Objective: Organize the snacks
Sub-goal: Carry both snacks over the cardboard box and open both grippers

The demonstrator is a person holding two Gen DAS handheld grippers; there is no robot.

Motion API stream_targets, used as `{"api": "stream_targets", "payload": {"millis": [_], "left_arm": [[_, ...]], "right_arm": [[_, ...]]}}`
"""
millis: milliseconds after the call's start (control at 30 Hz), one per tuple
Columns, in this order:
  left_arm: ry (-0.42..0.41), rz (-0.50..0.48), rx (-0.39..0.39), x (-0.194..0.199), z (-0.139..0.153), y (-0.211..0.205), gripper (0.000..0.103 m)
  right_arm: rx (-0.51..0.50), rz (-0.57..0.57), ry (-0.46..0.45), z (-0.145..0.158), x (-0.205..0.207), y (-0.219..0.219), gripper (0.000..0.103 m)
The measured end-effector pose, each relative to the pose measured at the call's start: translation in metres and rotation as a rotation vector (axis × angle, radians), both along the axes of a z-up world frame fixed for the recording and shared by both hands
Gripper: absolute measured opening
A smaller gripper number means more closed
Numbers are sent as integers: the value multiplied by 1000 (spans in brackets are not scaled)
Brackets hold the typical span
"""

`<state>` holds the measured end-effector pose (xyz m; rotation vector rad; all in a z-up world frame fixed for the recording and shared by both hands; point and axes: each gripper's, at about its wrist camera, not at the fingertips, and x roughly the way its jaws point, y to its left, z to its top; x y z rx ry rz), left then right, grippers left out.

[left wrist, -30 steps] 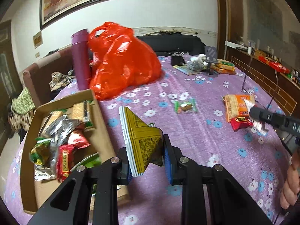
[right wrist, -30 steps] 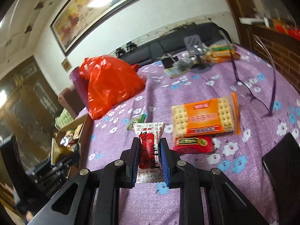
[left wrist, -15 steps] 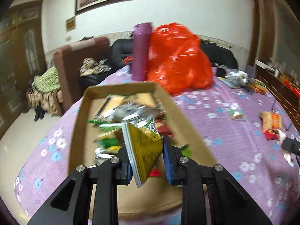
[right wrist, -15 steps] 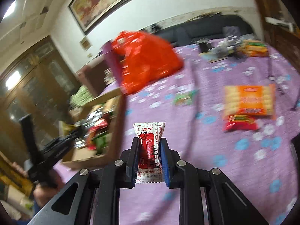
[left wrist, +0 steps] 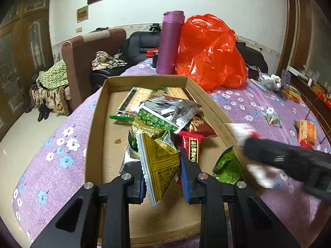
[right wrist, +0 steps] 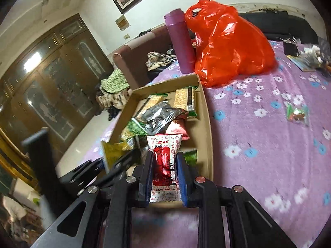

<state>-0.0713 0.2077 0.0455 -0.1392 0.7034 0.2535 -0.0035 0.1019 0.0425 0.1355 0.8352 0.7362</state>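
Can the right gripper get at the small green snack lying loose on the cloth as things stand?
Probably not yet: the right gripper is shut on the red-and-white packet beside the cardboard box; the way to the green snack over the purple cloth looks free.

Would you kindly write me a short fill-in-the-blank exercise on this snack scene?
1. The left hand-held gripper is shut on a ___ triangular snack packet.
2. The right hand-held gripper grips a white-and-___ snack packet.
3. Both packets hang over the shallow ___ box.
4. Beside the tall purple bottle sits an ___ plastic bag.

Missing: yellow; red; cardboard; orange
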Motion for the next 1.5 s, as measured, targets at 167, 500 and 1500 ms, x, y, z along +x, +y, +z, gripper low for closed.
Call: {"api": "stream_targets", "payload": {"millis": [167, 500, 1500], "left_arm": [[11, -23, -3, 3, -1, -3, 26], [21, -34, 7, 5, -2, -5, 31], [-62, -3, 78, -11, 12, -13, 56]], "right_arm": [[-9, 32, 15, -20, 8, 9, 24], [42, 49, 34, -24, 13, 2, 26], [81, 4, 11, 19, 1, -31, 30]]}}
